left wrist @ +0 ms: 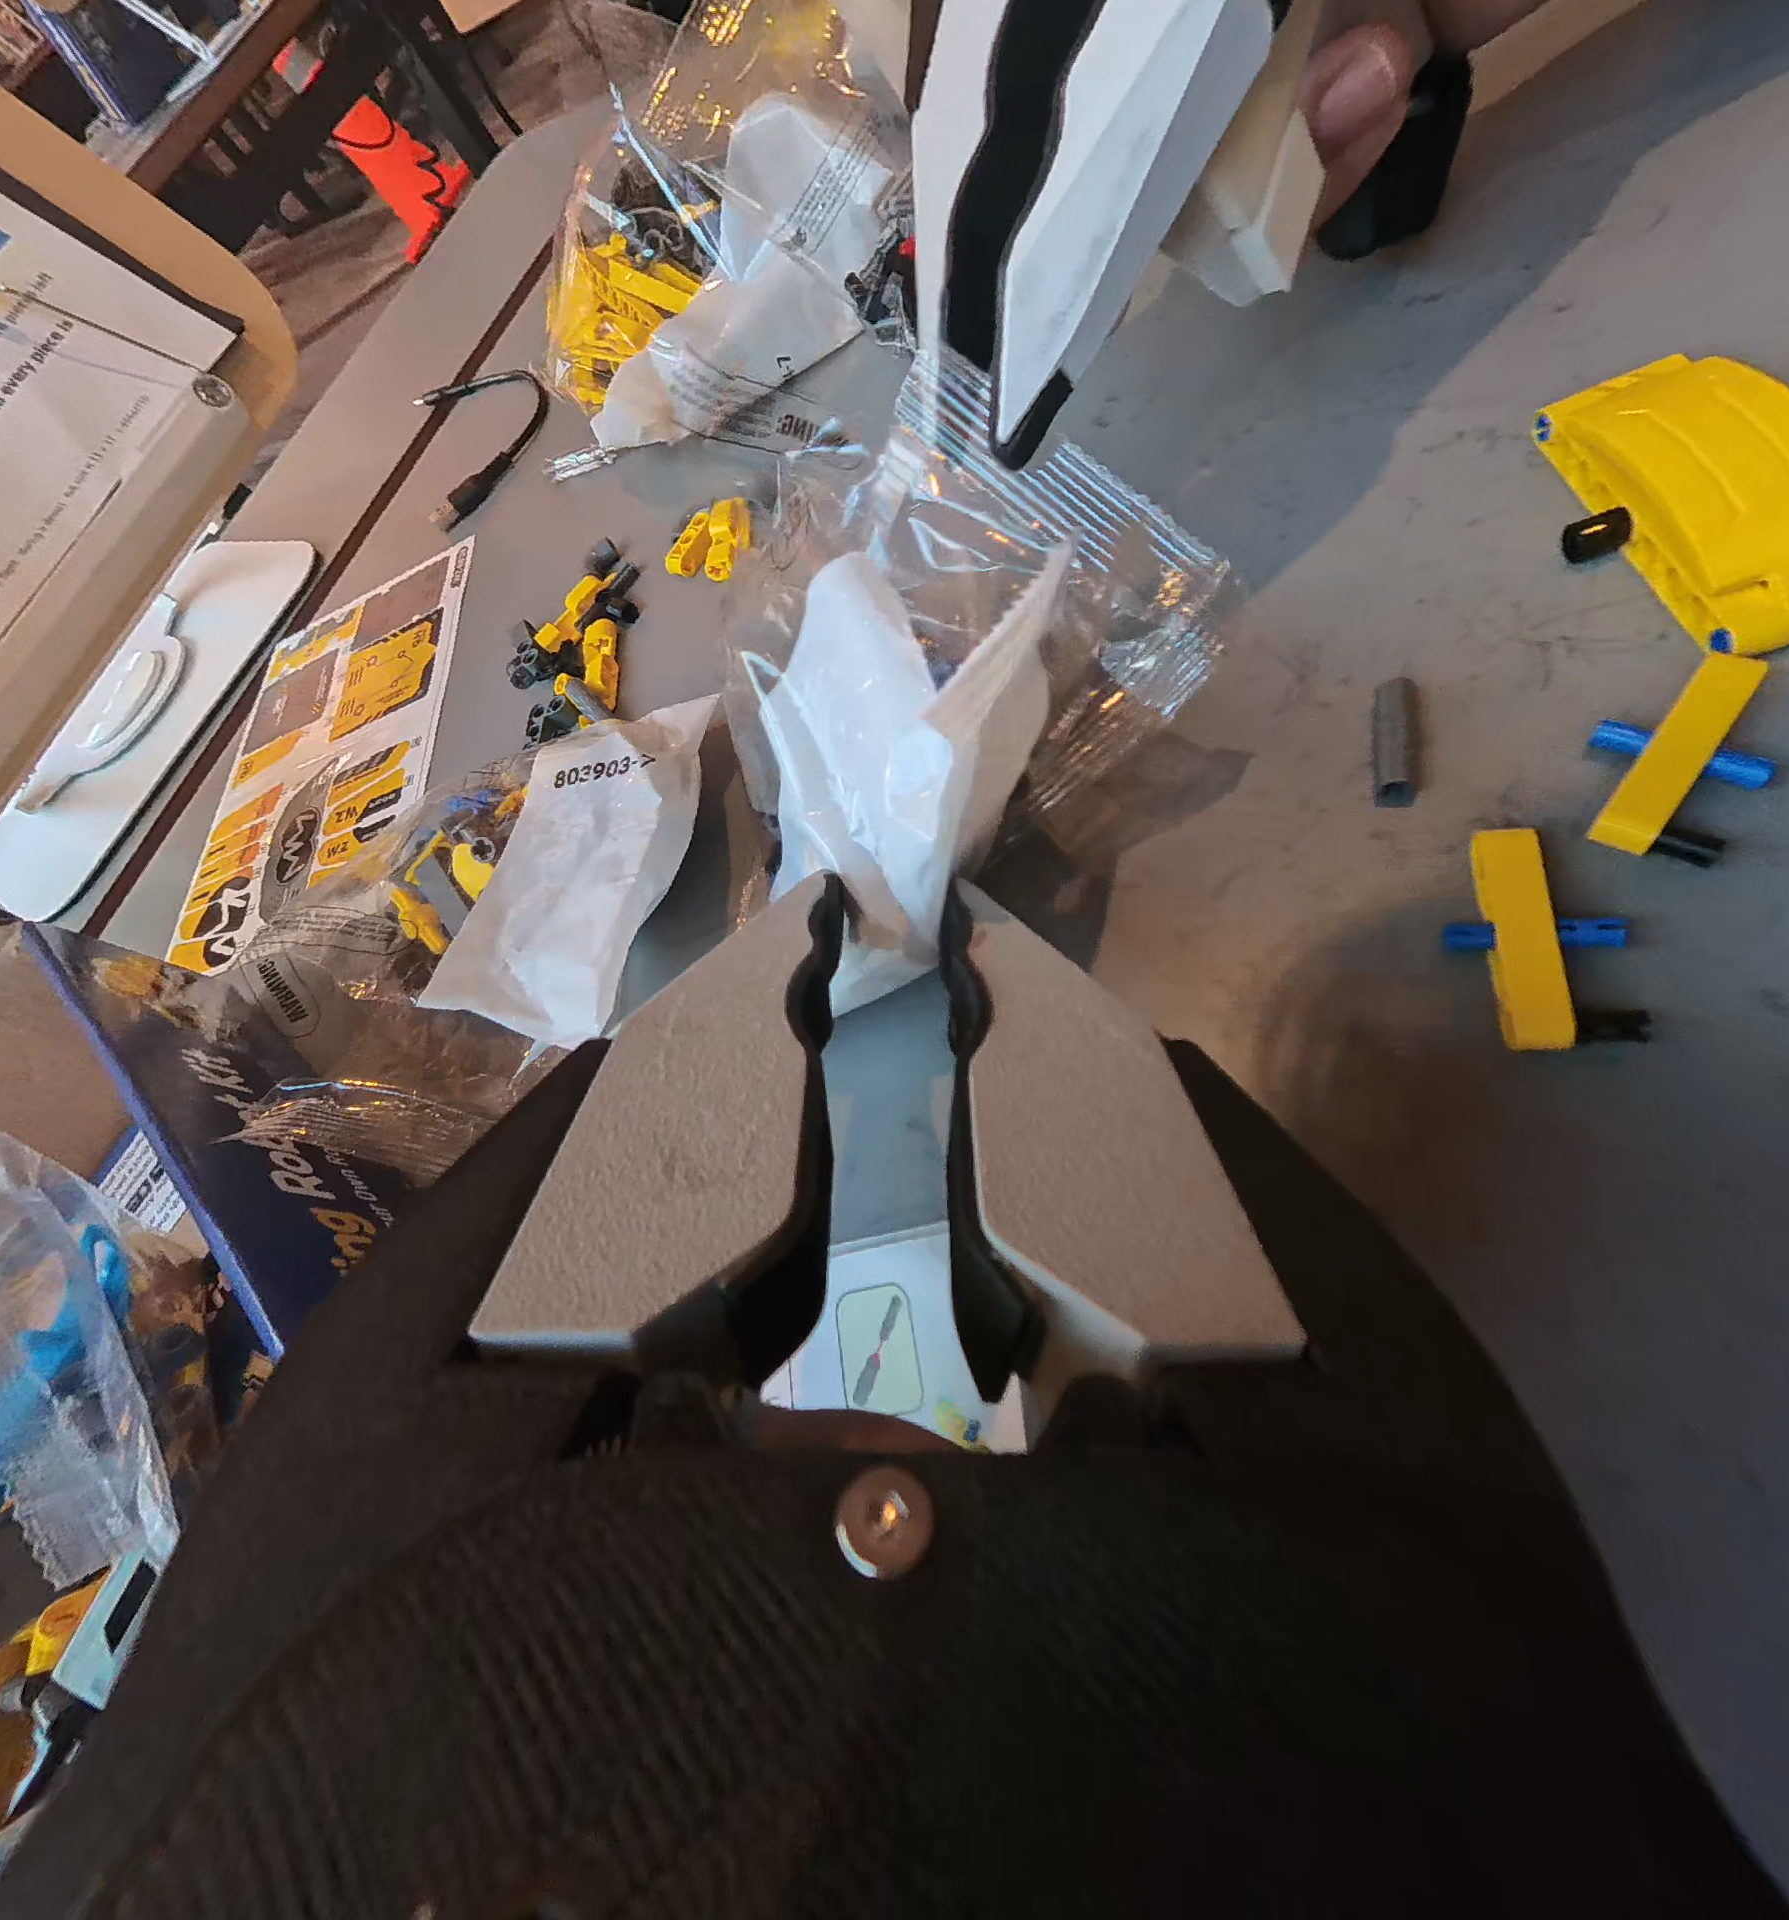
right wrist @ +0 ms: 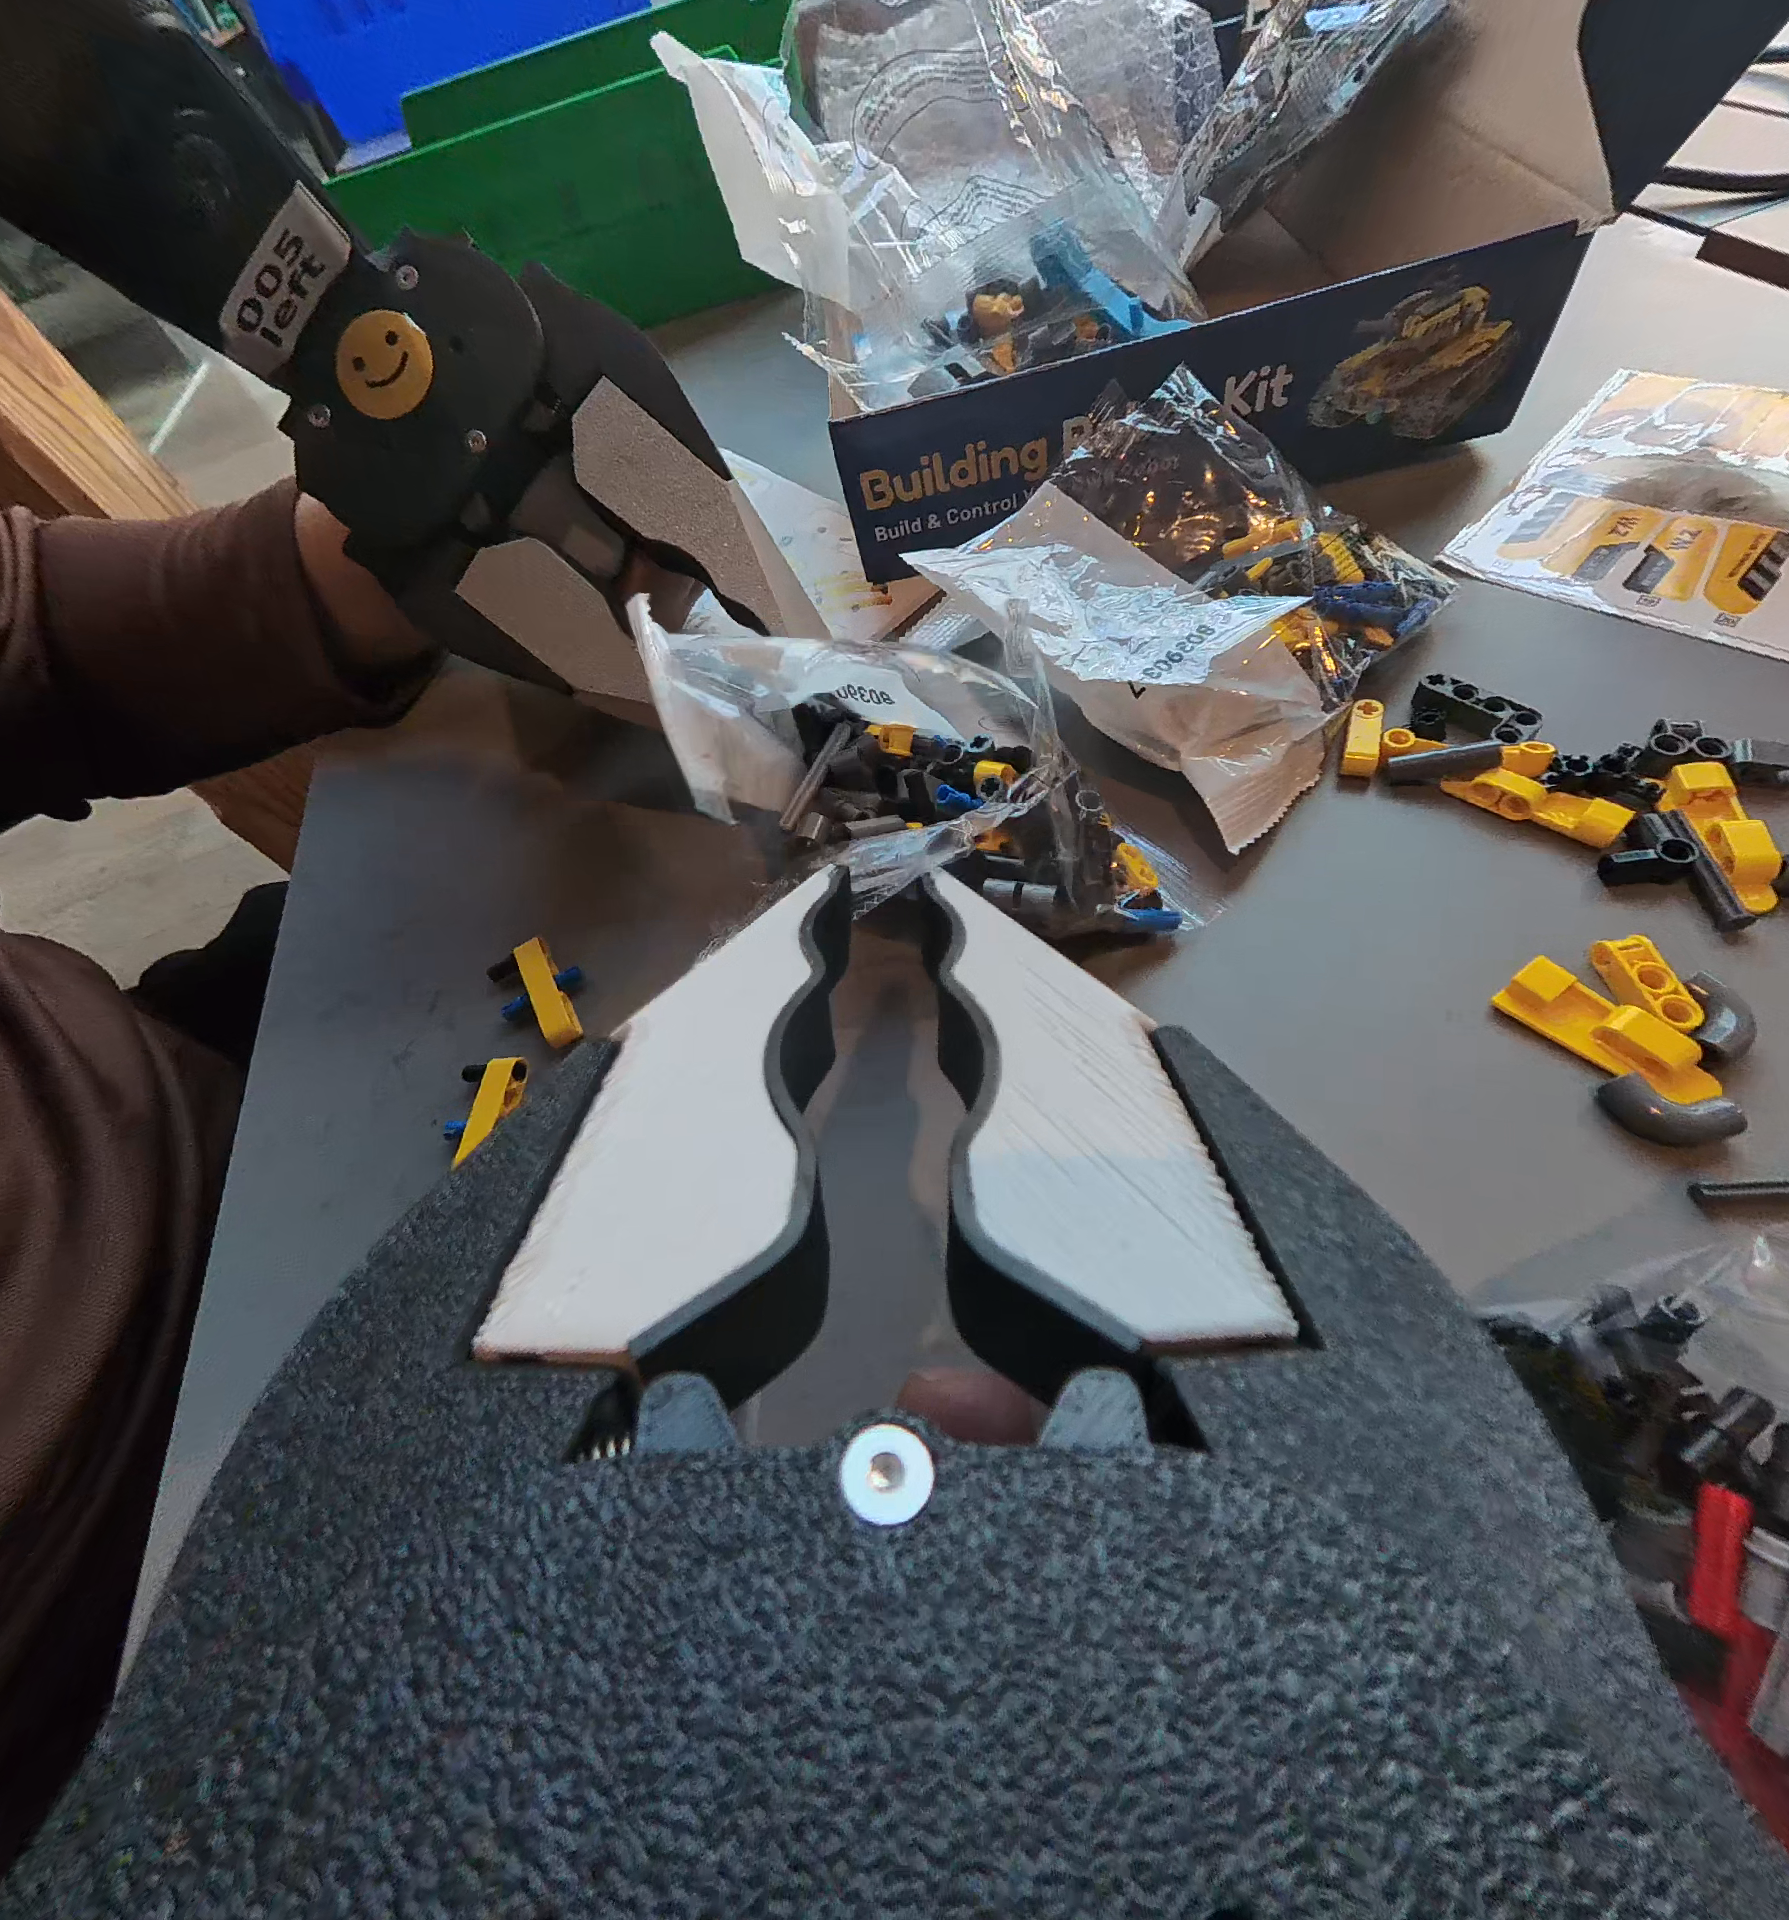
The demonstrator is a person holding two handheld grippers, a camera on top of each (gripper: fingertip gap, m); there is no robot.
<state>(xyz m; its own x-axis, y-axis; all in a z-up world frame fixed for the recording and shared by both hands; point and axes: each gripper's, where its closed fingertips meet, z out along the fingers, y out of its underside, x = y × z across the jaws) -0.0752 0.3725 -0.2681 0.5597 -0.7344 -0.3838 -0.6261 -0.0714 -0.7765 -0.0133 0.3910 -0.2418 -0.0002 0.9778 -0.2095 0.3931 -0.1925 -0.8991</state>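
Left tool (left wrist: 892,904) is pinching the white end of a clear parts bag (left wrist: 931,717), holding it above the grey desk (left wrist: 1285,416). Right tool (right wrist: 890,894) is pinching the same bag's (right wrist: 900,769) opposite clear edge. Beyond, a second sealed bag (right wrist: 1181,634) and loose yellow and black pieces (right wrist: 1596,800) are lying on the desk before an open kit box (right wrist: 1181,457).

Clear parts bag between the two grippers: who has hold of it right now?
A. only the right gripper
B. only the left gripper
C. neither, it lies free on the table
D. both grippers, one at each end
D. The left gripper pinches the white end of the clear parts bag, while the right gripper nips its crumpled clear edge.
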